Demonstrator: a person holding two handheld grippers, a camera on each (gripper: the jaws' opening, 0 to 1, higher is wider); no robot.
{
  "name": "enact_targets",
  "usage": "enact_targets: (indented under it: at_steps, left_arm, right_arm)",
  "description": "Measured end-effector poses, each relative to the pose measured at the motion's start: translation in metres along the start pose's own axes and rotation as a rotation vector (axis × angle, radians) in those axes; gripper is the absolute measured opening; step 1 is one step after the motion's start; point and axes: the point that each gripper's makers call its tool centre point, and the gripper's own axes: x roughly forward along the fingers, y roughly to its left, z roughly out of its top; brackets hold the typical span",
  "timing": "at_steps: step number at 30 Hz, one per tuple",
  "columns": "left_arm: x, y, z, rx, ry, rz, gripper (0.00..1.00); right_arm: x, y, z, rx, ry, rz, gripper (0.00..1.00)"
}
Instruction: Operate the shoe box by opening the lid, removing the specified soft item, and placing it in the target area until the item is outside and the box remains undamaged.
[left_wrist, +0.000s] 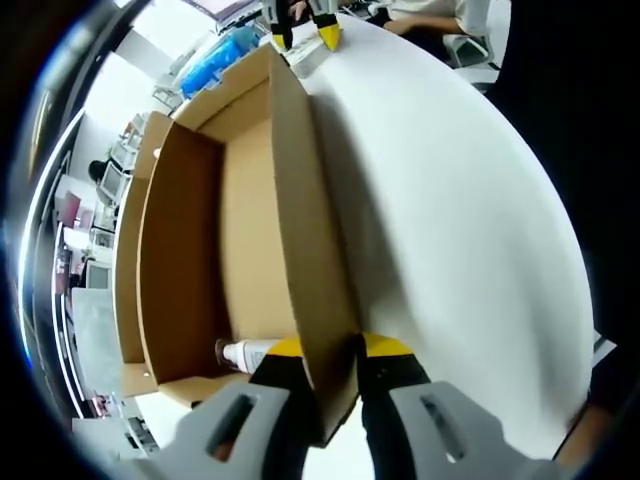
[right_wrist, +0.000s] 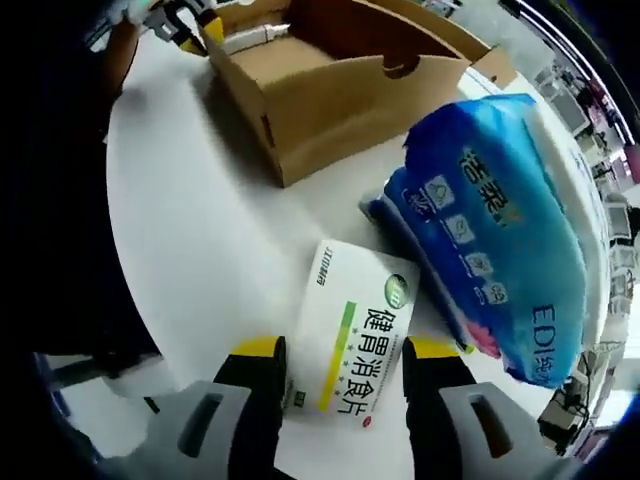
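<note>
The shoe box (left_wrist: 240, 230) sits open on the white table (left_wrist: 450, 200); our left gripper (left_wrist: 327, 352) clamps its side wall, with a white tube (left_wrist: 243, 353) inside. Our right gripper (right_wrist: 335, 352) grips a white medicine packet (right_wrist: 350, 340) beside blue tissue packs (right_wrist: 500, 230).

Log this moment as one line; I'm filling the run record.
left tongs: astride brown cardboard shoe box wall | right tongs: around white-green medicine carton | blue tissue pack: on white table
</note>
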Motion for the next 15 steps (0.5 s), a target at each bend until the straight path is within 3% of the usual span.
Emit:
enact_targets:
  at_steps: [1,2,6,8,12,15]
  left_arm:
    - [0.0,0.0,0.0,0.0,0.001,0.0,0.14]
    - [0.0,0.0,0.0,0.0,0.001,0.001,0.14]
    - [0.0,0.0,0.001,0.0,0.002,0.001,0.14]
    - [0.0,0.001,0.0,0.0,0.002,0.001,0.14]
    - [0.0,0.001,0.0,-0.001,0.002,0.001,0.14]
    - [0.0,0.001,0.0,0.0,0.001,0.0,0.14]
  right_arm:
    - [0.0,0.0,0.0,-0.027,0.005,0.001,0.48]
    - [0.001,-0.001,0.002,-0.154,0.016,0.016,0.48]
    - [0.002,-0.008,0.001,-0.253,0.059,0.041,0.47]
    - [0.003,-0.01,0.004,-0.367,0.078,0.039,0.47]
    - [0.005,-0.011,0.005,-0.509,0.114,0.038,0.47]
    - [0.008,-0.009,0.008,-0.553,0.109,0.036,0.48]
